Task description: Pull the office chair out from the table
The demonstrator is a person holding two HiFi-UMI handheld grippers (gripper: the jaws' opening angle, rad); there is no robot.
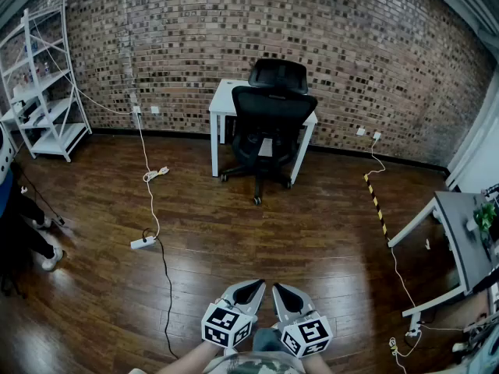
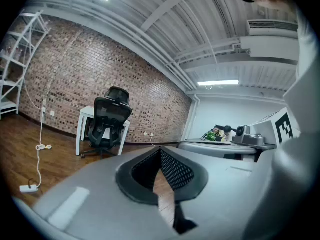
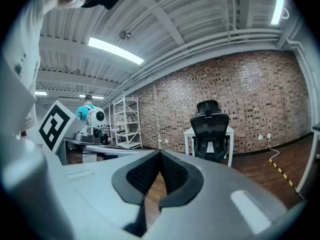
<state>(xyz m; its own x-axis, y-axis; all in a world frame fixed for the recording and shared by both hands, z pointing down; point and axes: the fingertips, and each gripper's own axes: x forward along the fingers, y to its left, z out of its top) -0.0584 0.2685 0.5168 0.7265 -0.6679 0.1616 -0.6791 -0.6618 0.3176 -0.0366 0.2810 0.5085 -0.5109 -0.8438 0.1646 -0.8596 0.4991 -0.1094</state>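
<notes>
left gripper [image 1: 253, 288], right gripper [image 1: 282, 291]: jaws together, empty | office chair [image 1: 269, 123]: well ahead, seemingly tucked under table [image 1: 221, 100]

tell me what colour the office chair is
The chair is black, mesh back included; it shows best in the head view.
</notes>
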